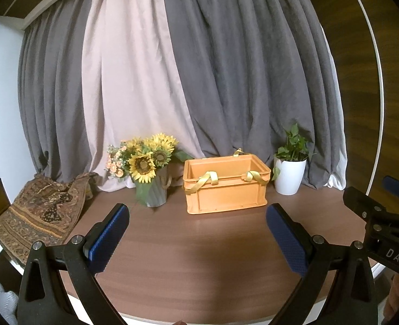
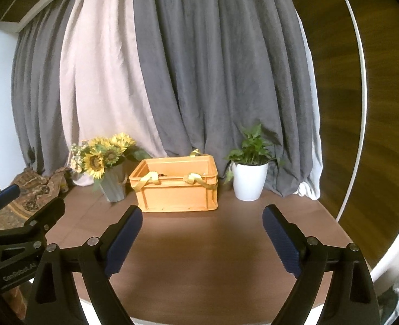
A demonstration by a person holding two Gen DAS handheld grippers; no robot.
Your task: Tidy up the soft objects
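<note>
Left gripper [image 1: 198, 218]: jaws spread wide, nothing between the blue pads [image 1: 110, 239]. Right gripper [image 2: 202, 220]: likewise spread wide, holding nothing. Both held low over the near part of the brown table [image 1: 199, 257], side by side, right gripper's black frame showing at the right edge of the left wrist view.

Bare wood between and ahead of each pair of fingers, up to the front wall of the orange crate [image 1: 226, 187]. Table's near edge curved, just below the gripper bodies; right edge curving away past the white plant pot [image 1: 290, 176].

Crate straight ahead of both grippers, well apart from the fingertips, upright, open-topped. Yellow ribbon [image 1: 209, 180] draped over its front rim in two loops, another bit poking up at the back rim. Small dark item inside, seen from the right wrist view, too small to identify.

Sunflower vase [image 1: 156, 192] just left of crate; patterned cloth [image 1: 45, 214] lying crumpled at far left table edge, near the left gripper's side. Grey and pale curtains [image 1: 199, 67] close behind everything.
</note>
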